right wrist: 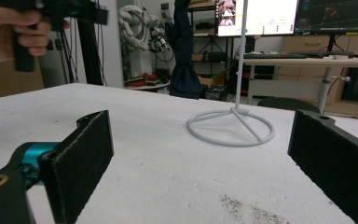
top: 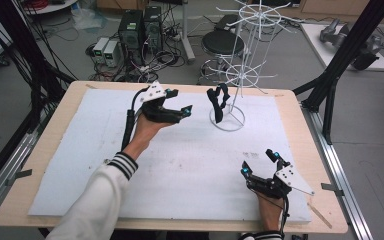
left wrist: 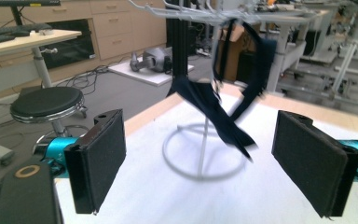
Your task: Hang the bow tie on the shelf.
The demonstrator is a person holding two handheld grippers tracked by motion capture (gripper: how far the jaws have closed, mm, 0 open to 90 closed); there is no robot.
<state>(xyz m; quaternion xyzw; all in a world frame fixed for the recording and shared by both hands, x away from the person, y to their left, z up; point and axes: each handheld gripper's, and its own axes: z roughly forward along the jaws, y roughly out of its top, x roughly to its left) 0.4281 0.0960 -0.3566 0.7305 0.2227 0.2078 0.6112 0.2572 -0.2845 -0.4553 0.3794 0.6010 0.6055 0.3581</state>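
Lab room, wooden desk (top: 300, 130) covered by a white foam sheet (top: 190, 160), cables and PC towers (top: 140, 27) on the floor behind, black stool (top: 222, 44) just past the far edge

Dark strap-like cloth (top: 218, 102) hangs from a low arm of the white wire rack (top: 240, 75), dangling above the rack's ring base (top: 227, 120) at the far middle of the sheet. In the left gripper view the cloth (left wrist: 223, 107) hangs between the two pads but farther off, blurred, touching neither; ring base (left wrist: 200, 154) under it. In the right gripper view the cloth (right wrist: 182, 51) hangs left of the rack pole, ring base (right wrist: 230, 127) flat on the sheet

Left tongs (top: 178, 104) held above the sheet just left of the cloth, tips toward it, near but apart. Jaws wide open, nothing between the pads; no earlier frame to compare. Left hand (top: 147, 127) comes in with a white sleeve with striped cuff (top: 122, 165)

Right tongs (top: 260, 162) low at the near right of the sheet, well apart from rack and cloth, tips pointing toward the far side. Jaws wide open, empty, pads (right wrist: 84, 154) just over the sheet. Some dark specks (right wrist: 242, 207) on the foam in front of them. Left hand also seen top left in the right gripper view (right wrist: 9, 32)
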